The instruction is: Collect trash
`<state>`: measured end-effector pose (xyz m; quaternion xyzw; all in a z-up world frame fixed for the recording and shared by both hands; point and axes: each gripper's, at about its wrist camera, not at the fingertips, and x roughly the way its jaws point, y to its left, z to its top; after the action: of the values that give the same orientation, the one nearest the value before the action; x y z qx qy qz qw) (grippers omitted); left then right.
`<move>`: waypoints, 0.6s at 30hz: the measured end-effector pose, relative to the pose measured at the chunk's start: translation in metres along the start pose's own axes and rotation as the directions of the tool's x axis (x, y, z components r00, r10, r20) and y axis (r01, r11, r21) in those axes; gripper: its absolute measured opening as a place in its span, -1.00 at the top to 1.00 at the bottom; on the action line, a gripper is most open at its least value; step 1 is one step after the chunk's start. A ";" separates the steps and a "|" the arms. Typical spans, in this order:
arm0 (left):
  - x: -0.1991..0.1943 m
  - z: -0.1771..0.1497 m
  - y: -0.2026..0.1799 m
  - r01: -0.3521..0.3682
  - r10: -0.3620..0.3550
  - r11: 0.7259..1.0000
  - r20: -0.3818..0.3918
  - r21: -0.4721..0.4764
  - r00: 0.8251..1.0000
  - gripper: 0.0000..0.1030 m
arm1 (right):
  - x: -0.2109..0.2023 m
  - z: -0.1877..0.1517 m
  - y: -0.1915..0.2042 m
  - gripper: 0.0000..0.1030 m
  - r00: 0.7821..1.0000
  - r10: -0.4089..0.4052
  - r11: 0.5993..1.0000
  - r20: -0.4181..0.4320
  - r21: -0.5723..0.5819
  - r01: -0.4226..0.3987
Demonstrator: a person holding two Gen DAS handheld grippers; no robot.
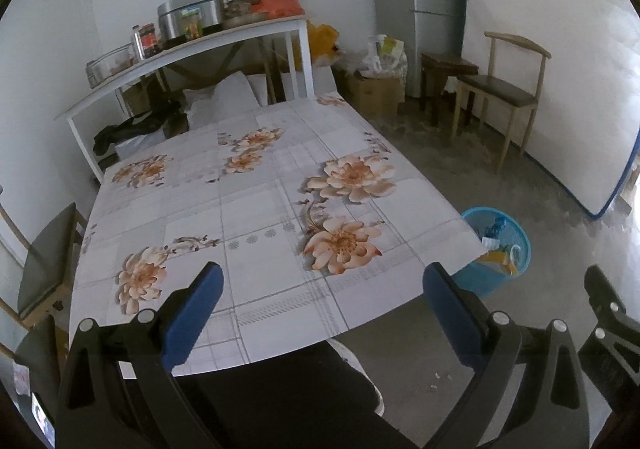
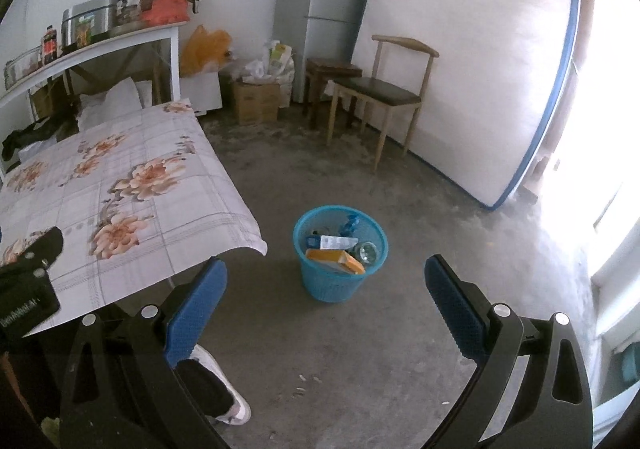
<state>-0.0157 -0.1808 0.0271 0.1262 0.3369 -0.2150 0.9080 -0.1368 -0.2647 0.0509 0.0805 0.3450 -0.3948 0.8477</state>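
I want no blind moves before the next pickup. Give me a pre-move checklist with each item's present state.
1. Left gripper open and holding nothing: ok.
2. Right gripper open and holding nothing: ok.
3. Blue basket upright on the floor beside the table's corner, open top reachable: ok.
4. Basket has room: ok; an orange box and other trash lie inside, below the rim.
5. Trash left on the floral tablecloth: none visible.
6. Next item to collect identified: cannot tell; only small scraps show on the floor.
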 end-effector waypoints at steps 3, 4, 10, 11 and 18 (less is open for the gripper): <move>-0.005 0.003 0.004 0.000 0.000 1.000 0.008 -0.030 1.000 -0.90 | -0.001 0.000 -0.002 -0.85 1.000 -0.002 1.000 0.001 0.009 0.002; -0.006 0.004 0.004 0.000 0.000 0.999 0.011 -0.038 1.000 -0.90 | -0.001 0.000 -0.002 -0.85 1.000 -0.003 1.000 0.002 0.011 0.003; -0.008 0.006 0.003 -0.001 0.001 0.998 0.000 -0.057 1.000 -0.90 | -0.001 0.001 -0.003 -0.85 1.000 -0.004 1.000 0.001 0.015 0.004; -0.007 0.006 0.002 -0.001 0.001 0.998 -0.004 -0.057 1.000 -0.90 | -0.001 0.000 -0.003 -0.85 1.000 -0.006 1.000 0.002 0.013 0.006; -0.004 0.006 -0.001 0.002 -0.004 0.998 -0.023 -0.058 1.000 -0.90 | -0.001 -0.002 0.000 -0.85 1.000 -0.007 1.000 -0.007 0.021 0.007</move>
<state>-0.0161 -0.1829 0.0343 0.1017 0.3537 -0.2049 0.9069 -0.1386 -0.2636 0.0496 0.0898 0.3442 -0.4009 0.8442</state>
